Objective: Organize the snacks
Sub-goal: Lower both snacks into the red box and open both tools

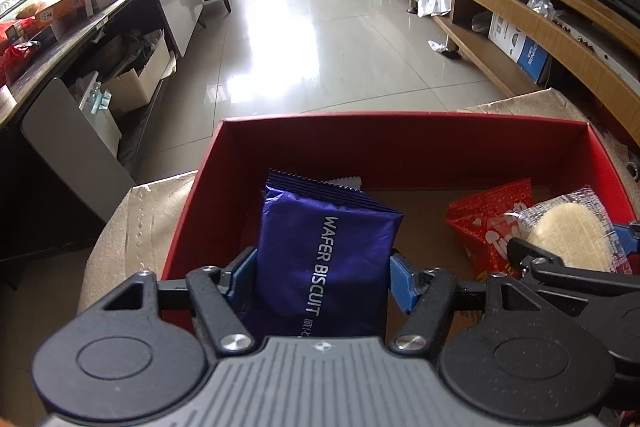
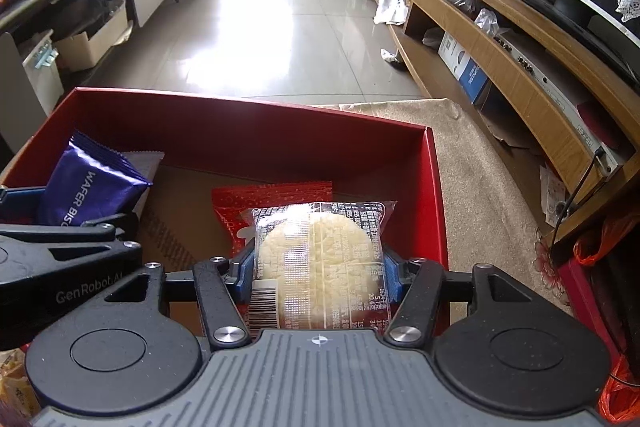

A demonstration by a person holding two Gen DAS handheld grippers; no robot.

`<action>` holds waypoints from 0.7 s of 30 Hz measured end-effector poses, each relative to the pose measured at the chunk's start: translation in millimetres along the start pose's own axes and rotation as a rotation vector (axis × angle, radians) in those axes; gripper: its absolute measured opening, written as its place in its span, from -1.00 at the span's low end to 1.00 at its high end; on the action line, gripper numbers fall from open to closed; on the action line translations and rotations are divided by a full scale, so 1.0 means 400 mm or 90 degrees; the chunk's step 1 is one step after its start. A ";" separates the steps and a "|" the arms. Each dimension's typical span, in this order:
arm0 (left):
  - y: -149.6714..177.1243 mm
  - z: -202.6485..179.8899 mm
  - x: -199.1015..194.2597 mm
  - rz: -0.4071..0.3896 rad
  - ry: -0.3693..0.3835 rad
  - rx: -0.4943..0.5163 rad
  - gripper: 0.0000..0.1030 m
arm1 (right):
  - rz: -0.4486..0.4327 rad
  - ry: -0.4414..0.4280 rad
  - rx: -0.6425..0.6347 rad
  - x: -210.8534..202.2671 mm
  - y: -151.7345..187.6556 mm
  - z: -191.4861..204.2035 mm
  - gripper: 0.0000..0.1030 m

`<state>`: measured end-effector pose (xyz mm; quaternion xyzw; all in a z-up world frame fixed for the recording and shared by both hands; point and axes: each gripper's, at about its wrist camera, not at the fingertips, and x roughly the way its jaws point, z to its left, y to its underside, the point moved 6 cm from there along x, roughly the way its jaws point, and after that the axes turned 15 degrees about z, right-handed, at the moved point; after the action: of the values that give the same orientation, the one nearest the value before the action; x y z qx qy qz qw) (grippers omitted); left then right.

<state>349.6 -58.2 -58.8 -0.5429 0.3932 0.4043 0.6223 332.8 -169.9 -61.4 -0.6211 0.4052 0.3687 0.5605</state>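
Note:
A red box (image 1: 400, 125) (image 2: 248, 111) sits open on a beige-covered surface. My left gripper (image 1: 324, 273) is shut on a purple wafer biscuit pack (image 1: 326, 251) (image 2: 86, 187), held over the box's left side. My right gripper (image 2: 318, 273) is shut on a clear-wrapped round rice cracker (image 2: 320, 259) (image 1: 568, 239), held over the box's right side. A red snack packet (image 1: 486, 223) (image 2: 276, 197) lies inside the box under the cracker. A grey wrapper (image 2: 146, 161) shows behind the purple pack.
A wooden TV cabinet (image 2: 500, 39) runs along the right. A dark counter (image 1: 80, 27) with boxes runs along the left, with a cardboard box (image 1: 132, 87) beneath it. The tiled floor (image 1: 320, 39) lies beyond. An orange bag (image 2: 616, 391) sits at lower right.

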 end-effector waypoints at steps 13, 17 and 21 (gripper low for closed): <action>-0.008 0.026 -0.038 -0.016 0.011 -0.021 0.39 | -0.030 -0.007 0.015 -0.033 -0.011 -0.015 0.53; -0.009 0.026 -0.055 -0.022 0.022 -0.022 0.42 | -0.039 -0.010 0.021 -0.048 -0.018 -0.027 0.56; -0.005 0.027 -0.075 -0.029 0.029 -0.021 0.43 | -0.047 -0.018 0.028 -0.064 -0.024 -0.038 0.56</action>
<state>341.1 -49.9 -29.1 -0.5709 0.3880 0.3837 0.6134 331.4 -182.1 -32.8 -0.6177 0.3818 0.3476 0.5931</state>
